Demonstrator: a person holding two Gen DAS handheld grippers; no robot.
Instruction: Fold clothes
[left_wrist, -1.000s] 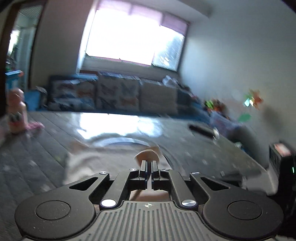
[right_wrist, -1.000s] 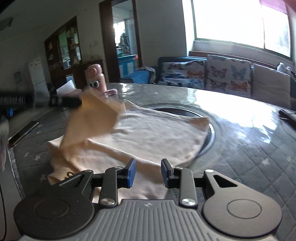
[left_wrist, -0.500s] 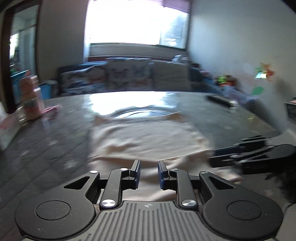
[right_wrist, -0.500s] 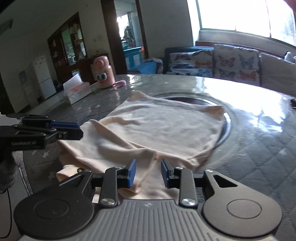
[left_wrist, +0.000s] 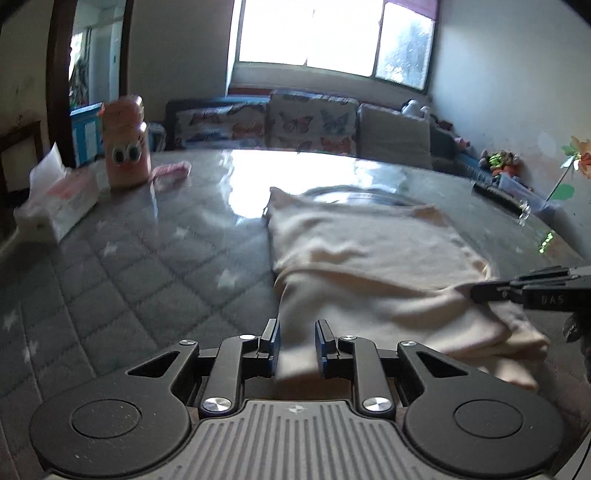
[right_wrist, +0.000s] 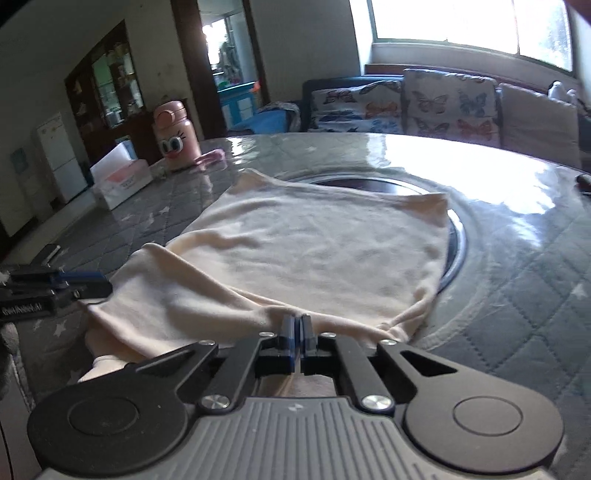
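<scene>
Right hand-held gripper (right_wrist: 297, 326) is clamped on cream garment (right_wrist: 314, 243) hem; left hand-held gripper (left_wrist: 296, 338) is open over it. Thin pinch: hem could be dropped when lifted.

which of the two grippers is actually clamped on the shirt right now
The right gripper: its jaws are pinched shut on the near edge of the cream shirt. The left gripper has its jaws apart, with cloth between the fingers but not clamped.

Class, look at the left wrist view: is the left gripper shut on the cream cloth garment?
No: the left gripper is open, its jaws apart over the cream cloth garment.
</scene>
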